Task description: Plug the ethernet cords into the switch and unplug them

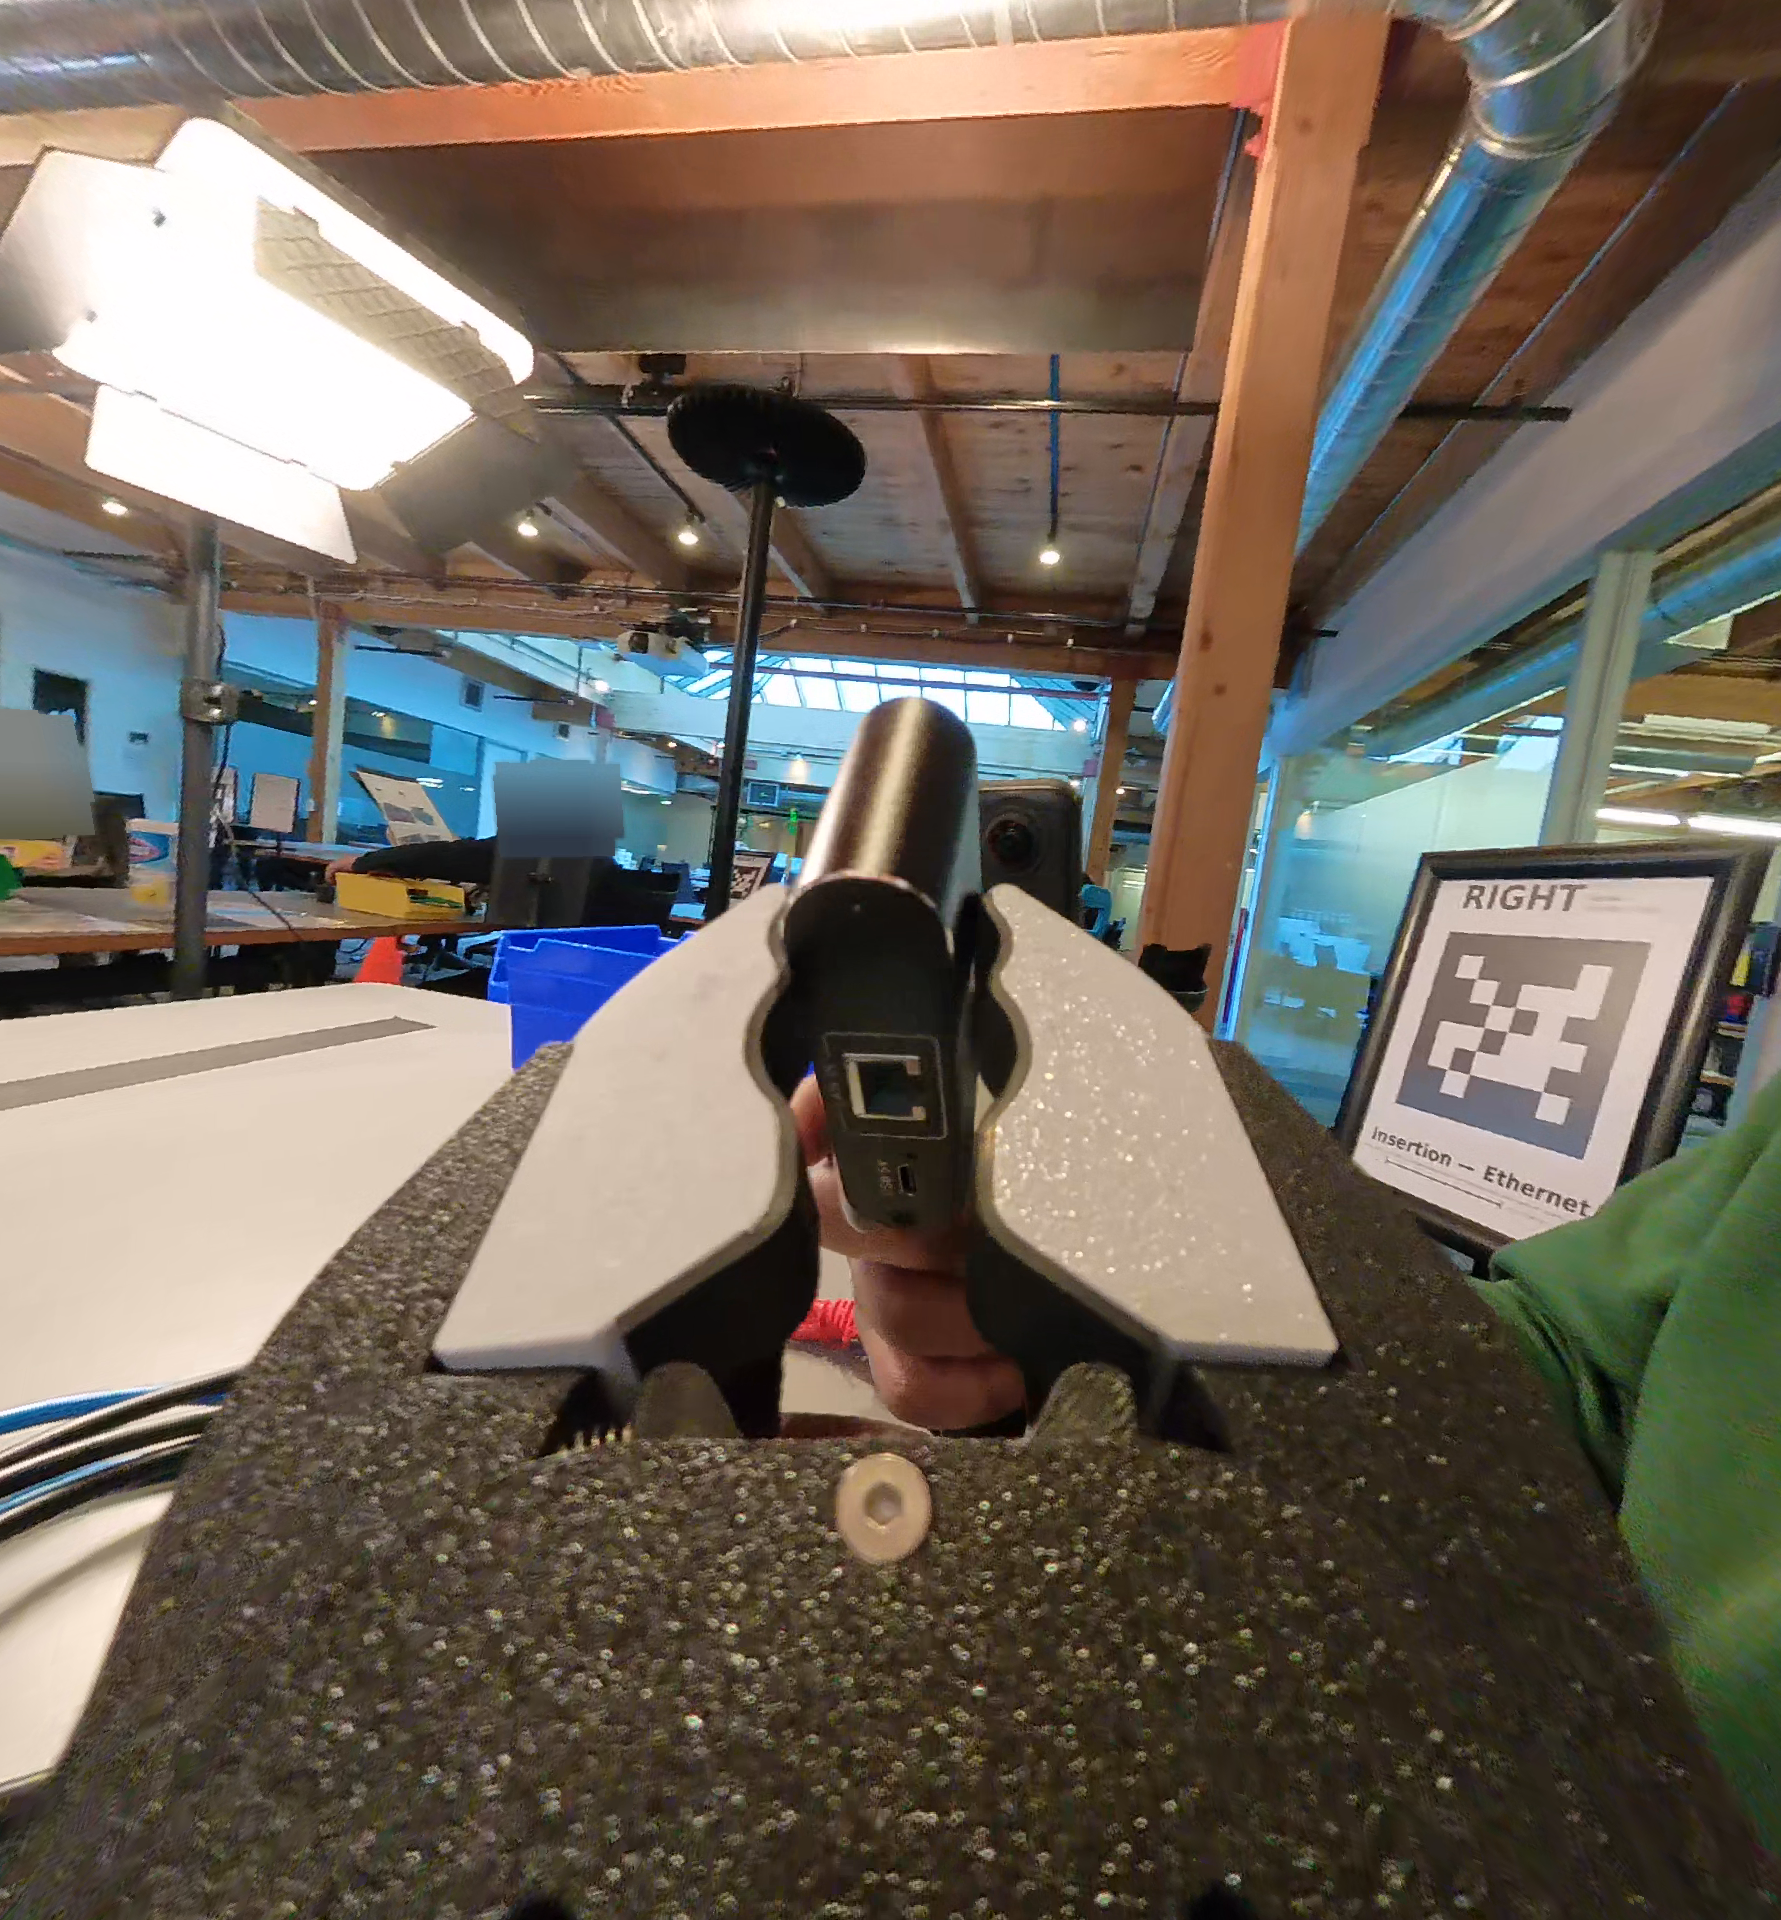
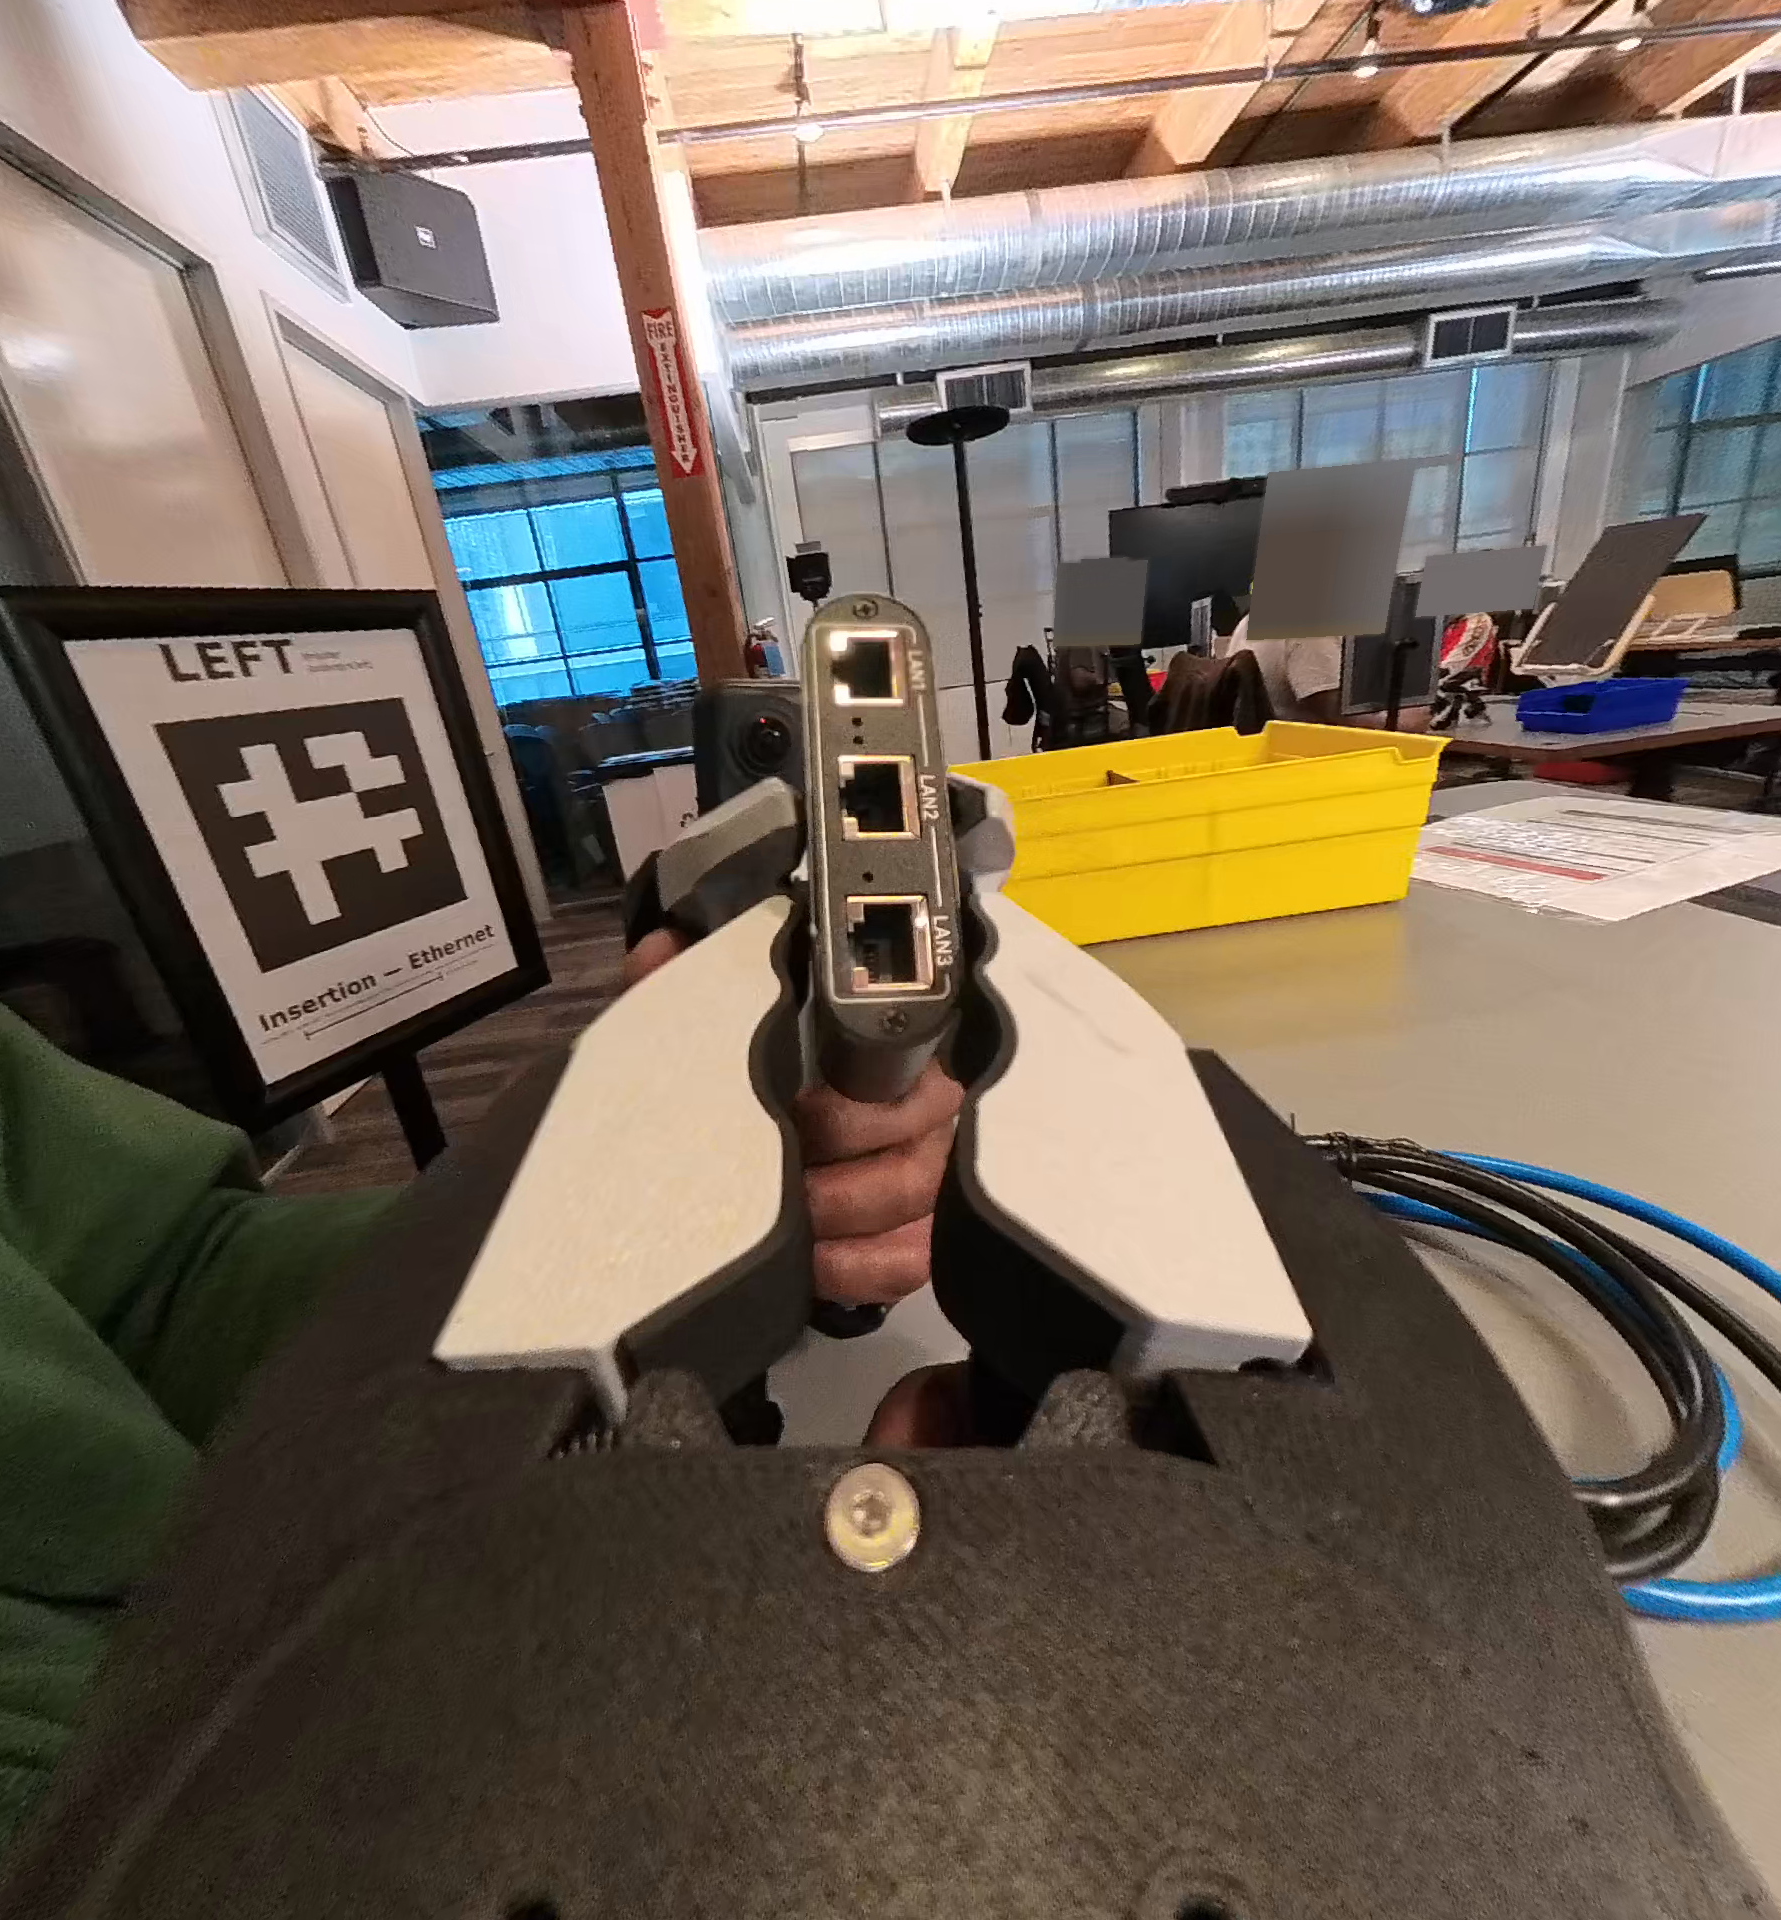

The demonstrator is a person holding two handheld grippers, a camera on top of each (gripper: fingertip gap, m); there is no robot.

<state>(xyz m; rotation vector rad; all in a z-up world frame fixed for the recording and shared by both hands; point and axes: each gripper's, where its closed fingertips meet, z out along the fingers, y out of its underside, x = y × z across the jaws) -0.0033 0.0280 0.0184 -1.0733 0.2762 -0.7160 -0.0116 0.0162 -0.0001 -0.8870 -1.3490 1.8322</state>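
Dark metal, the switch (image 2: 878,831) stands upright in mid-air with both grippers clamped on it from opposite ends. The right gripper (image 2: 881,925) pinches the end with three empty ports; the left gripper (image 1: 881,1049) pinches the end with one empty port. Black and blue ethernet cords (image 2: 1634,1351) lie coiled on the grey table (image 2: 1488,1039), near a yellow bin (image 2: 1218,831).
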